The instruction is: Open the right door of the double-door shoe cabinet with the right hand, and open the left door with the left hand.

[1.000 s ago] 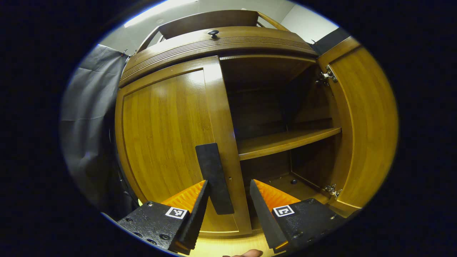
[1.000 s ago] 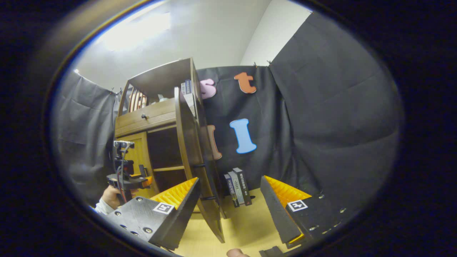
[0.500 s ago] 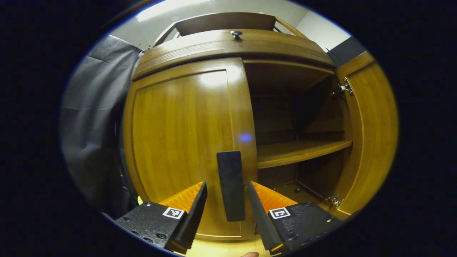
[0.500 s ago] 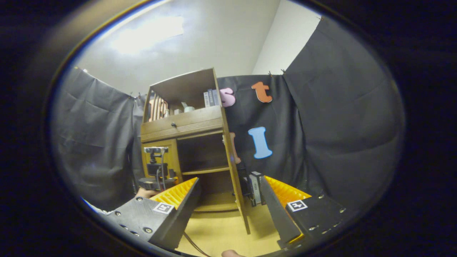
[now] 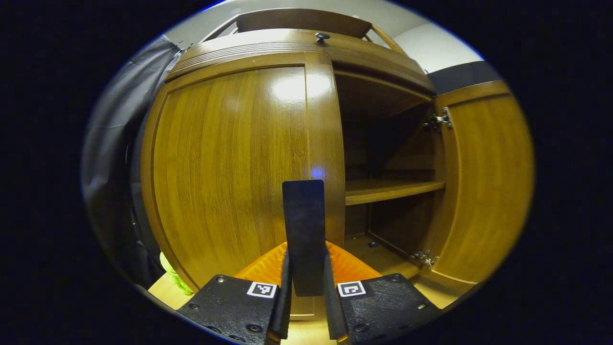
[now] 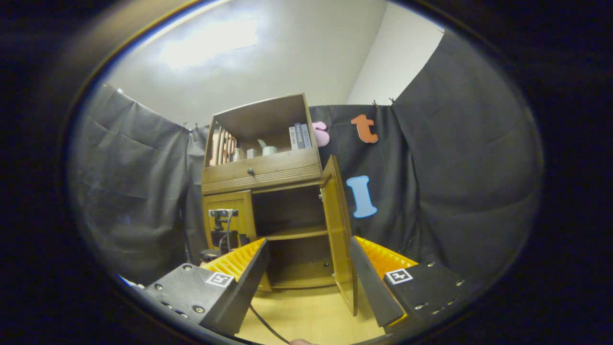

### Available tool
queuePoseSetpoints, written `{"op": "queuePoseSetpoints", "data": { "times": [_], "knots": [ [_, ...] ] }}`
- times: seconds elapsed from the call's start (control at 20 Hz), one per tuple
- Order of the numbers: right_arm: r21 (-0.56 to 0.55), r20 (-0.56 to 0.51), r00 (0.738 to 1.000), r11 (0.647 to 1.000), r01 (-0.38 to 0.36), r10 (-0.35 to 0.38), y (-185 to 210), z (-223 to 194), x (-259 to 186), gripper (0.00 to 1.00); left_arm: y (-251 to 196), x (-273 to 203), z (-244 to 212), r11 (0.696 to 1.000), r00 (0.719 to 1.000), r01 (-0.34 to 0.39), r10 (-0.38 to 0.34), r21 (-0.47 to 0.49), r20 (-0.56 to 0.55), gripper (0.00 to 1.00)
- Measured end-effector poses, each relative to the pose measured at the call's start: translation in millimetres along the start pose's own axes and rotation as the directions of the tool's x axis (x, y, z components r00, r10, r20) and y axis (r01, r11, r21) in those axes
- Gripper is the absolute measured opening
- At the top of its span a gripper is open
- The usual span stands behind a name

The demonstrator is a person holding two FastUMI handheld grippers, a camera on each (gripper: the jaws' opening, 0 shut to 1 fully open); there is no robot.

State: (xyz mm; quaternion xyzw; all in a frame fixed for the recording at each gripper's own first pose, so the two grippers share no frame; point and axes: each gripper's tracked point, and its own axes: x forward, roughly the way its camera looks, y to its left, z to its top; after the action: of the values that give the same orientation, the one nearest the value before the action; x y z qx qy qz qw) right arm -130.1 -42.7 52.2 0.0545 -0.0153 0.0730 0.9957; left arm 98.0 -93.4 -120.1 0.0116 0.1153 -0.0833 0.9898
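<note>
The upright flat black door handle [image 5: 303, 225] is clamped between the left gripper [image 5: 305, 278] jaws, apparently in contact; the right gripper [image 6: 309, 282] hangs wide open, empty.

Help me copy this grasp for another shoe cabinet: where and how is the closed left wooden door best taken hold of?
By the flat black upright handle near the closed left wooden door's inner edge, beside the opening. Come straight at the door front, one finger either side of the handle, as the left gripper does. The strip stands proud of the panel, narrow enough to pinch, and sits far from the hinges.
</note>
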Motion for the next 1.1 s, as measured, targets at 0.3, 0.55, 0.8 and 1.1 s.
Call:
{"op": "queuePoseSetpoints", "data": {
  "times": [0.3,0.55,0.8,1.1],
  "knots": [
    [0.007,-0.045,0.999,1.0,0.023,-0.023,12.8,-16.7,16.8,0.99,4.8,-51.6,7.3,0.989,0.992,0.128,-0.128,-0.078,-0.001,0.32],
    [0.05,-0.054,0.998,0.998,0.029,-0.026,16.3,-24.4,26.3,0.99,19.4,-92.9,2.3,0.985,0.988,0.15,-0.153,-0.083,-0.028,0.32],
    [0.049,-0.086,0.993,0.996,0.079,-0.075,10.3,-38.1,28.2,0.99,39.0,-129.0,0.2,0.99,0.991,0.125,-0.128,-0.062,-0.043,0.29],
    [0.054,-0.059,0.992,0.992,0.115,-0.112,9.2,-36.1,26.0,0.99,73.7,-164.9,-1.3,0.998,0.998,0.038,-0.04,-0.047,-0.04,0.26]
  ]
}}
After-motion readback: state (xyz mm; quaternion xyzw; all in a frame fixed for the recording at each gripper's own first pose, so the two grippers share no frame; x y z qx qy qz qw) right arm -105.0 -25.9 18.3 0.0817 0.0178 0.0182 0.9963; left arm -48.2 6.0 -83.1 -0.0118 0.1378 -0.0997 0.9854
